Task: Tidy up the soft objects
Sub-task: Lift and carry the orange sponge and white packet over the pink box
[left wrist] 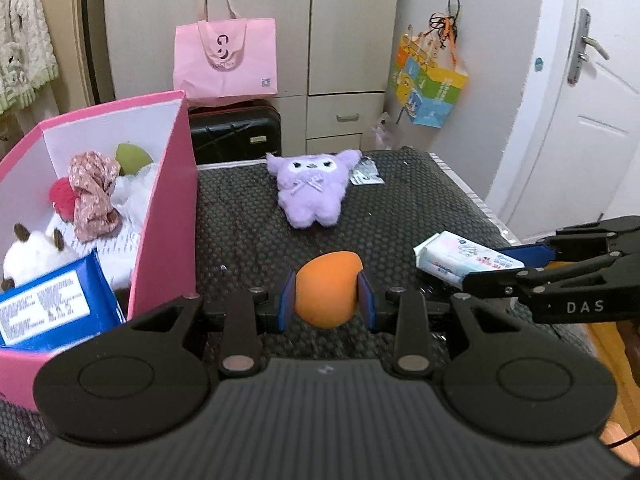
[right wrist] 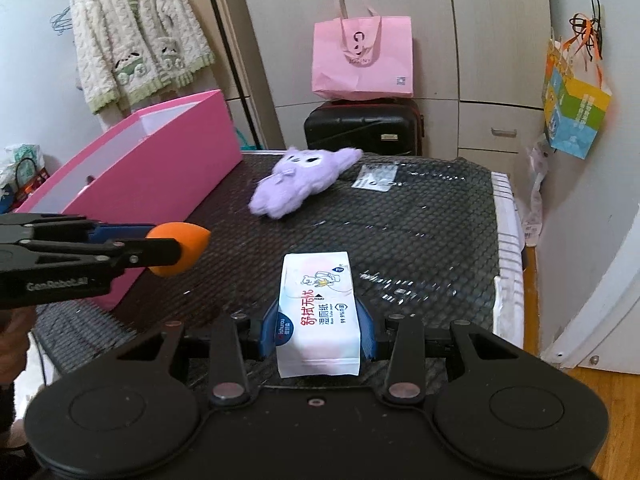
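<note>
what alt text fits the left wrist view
The left tool grips an orange sponge above a dark mat. A pink box of soft items sits left, a purple plush ahead, and the right tool holds a wipes pack.

Beige wardrobe [left wrist: 304, 40] along back wall; black suitcase [left wrist: 234, 132] before it; white door [left wrist: 592, 100] at right.

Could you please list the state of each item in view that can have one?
Left tool: shut on the orange sponge.
Right tool: shut on the wipes pack.
Pink box: open, partly filled.
Purple plush: lying loose on the table.
Door: ajar.
</note>
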Demonstrator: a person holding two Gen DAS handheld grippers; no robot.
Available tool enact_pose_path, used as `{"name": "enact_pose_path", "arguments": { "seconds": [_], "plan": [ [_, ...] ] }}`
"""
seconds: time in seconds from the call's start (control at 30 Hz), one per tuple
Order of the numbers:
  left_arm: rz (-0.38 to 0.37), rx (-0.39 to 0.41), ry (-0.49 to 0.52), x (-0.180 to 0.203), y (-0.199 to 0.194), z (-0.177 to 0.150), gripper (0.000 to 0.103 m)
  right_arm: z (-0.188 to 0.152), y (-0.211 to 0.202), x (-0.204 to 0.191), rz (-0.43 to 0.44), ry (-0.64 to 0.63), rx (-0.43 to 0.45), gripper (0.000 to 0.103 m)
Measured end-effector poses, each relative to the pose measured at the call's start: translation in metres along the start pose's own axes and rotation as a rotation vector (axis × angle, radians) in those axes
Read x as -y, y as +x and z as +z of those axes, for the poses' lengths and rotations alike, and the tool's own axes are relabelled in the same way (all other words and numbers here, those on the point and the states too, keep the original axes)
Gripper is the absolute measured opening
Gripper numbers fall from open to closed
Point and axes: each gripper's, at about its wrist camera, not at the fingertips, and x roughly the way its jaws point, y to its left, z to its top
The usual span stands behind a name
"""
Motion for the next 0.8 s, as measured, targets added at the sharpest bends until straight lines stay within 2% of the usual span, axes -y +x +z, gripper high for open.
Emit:
{"name": "enact_pose_path", "arguments": {
  "seconds": [0.37, 0.57, 0.8],
  "plan": [
    [-0.067, -0.023, 0.02, -0.004, -0.043, -0.014, 0.032, -0.013, -0.032, -0.032, 0.05, -0.026, -0.03, 0.046],
    [-0.127, -0.08, 0.026, -0.018, -0.068, -0.019, 0.032, -0.014, -0.048, -0.055, 0.129, -0.063, -0.081, 0.046],
    [-0.135, -0.152, 0.032, -0.045, -0.098, -0.021, 0.032, -0.003, -0.059, -0.087, 0.184, -0.121, -0.14, 0.046]
  ]
}}
